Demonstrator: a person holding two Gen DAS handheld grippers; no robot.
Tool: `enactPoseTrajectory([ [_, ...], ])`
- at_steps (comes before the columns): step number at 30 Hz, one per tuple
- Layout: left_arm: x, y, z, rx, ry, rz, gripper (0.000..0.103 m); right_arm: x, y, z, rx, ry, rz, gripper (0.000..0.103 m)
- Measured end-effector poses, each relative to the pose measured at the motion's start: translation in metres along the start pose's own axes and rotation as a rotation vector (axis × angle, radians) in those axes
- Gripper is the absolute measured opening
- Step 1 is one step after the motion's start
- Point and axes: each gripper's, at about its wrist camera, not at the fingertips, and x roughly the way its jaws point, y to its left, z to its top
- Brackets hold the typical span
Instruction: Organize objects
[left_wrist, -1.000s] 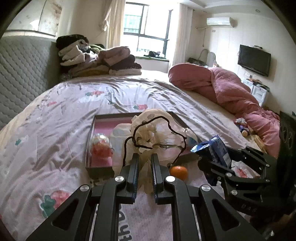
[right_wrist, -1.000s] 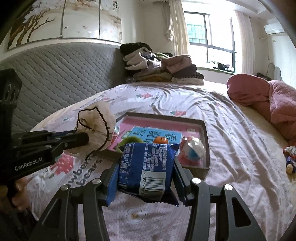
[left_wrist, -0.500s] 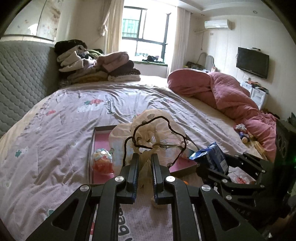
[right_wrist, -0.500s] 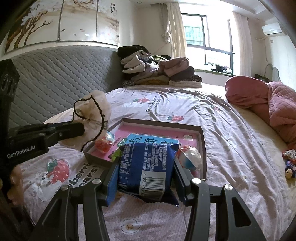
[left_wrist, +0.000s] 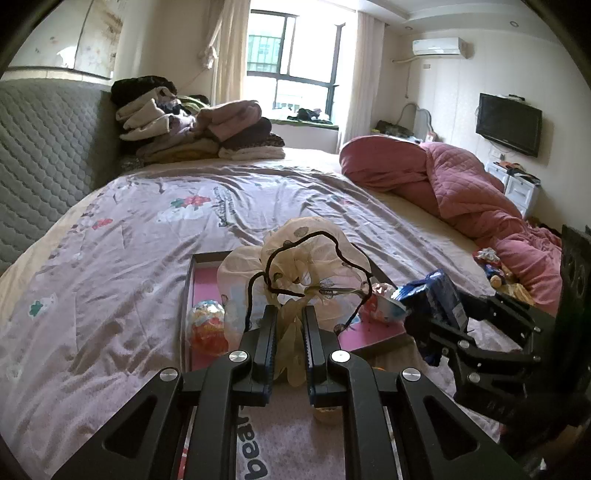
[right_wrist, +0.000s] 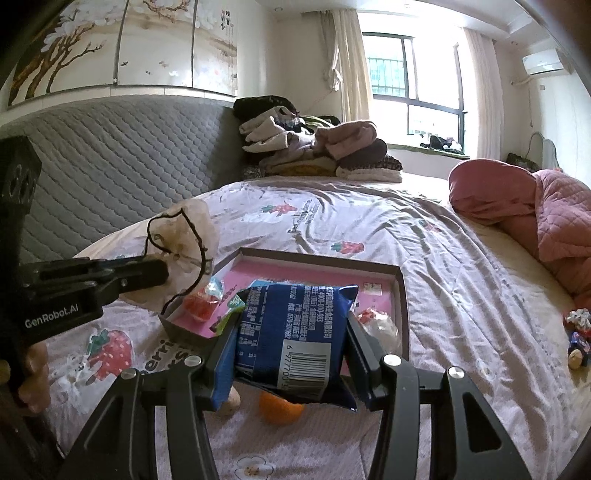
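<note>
My left gripper (left_wrist: 290, 314) is shut on the gathered end of a cream sheer fabric piece with black cord trim (left_wrist: 314, 254), held above the near left part of a dark tray with a pink floor (left_wrist: 186, 295). From the right wrist view the left gripper (right_wrist: 159, 273) and the fabric piece (right_wrist: 188, 229) hang over the tray's (right_wrist: 402, 295) left corner. My right gripper (right_wrist: 291, 321) is shut on a blue snack packet (right_wrist: 295, 332), just above the tray's near edge. A wrapped candy ball (left_wrist: 207, 325) lies in the tray. An orange (right_wrist: 279, 408) rests on the bedsheet under the packet.
The tray sits on a bed with a strawberry-print sheet. A grey quilted headboard (right_wrist: 110, 155) stands at the left, a pile of folded clothes (left_wrist: 192, 129) at the far end, a pink quilt (left_wrist: 461, 184) at the right. Small toys (right_wrist: 578, 332) lie at the right edge.
The left gripper has drawn back and a little up with the fabric piece, so the tray sits farther off. In the right view the orange now shows below the packet instead of above it.
</note>
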Motion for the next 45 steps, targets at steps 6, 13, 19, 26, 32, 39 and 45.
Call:
enactPoseTrajectory([
  [6,0.004,0.002,0.001,0.000,0.009,0.003,0.013,0.003,-0.003,0.006,0.000,-0.008,0.001,0.052],
  [13,0.008,0.004,0.004,0.001,0.009,0.015,0.013,0.006,-0.004,0.015,-0.008,-0.021,-0.001,0.052],
  [19,0.013,0.009,0.010,0.000,0.005,0.026,0.013,0.010,-0.006,0.024,-0.017,-0.034,-0.009,0.052],
  [26,0.017,0.016,0.019,-0.001,-0.020,0.042,0.013,0.018,-0.010,0.035,-0.032,-0.049,-0.022,0.052],
  [32,0.023,0.020,0.023,0.005,-0.038,0.051,0.013,0.024,-0.013,0.045,-0.041,-0.076,-0.029,0.052],
  [39,0.034,0.026,0.028,0.012,-0.066,0.034,0.013,0.032,-0.012,0.053,-0.067,-0.108,-0.034,0.052],
  [45,0.050,0.030,0.034,0.002,-0.061,0.039,0.013,0.042,-0.013,0.050,-0.075,-0.102,-0.041,0.052],
])
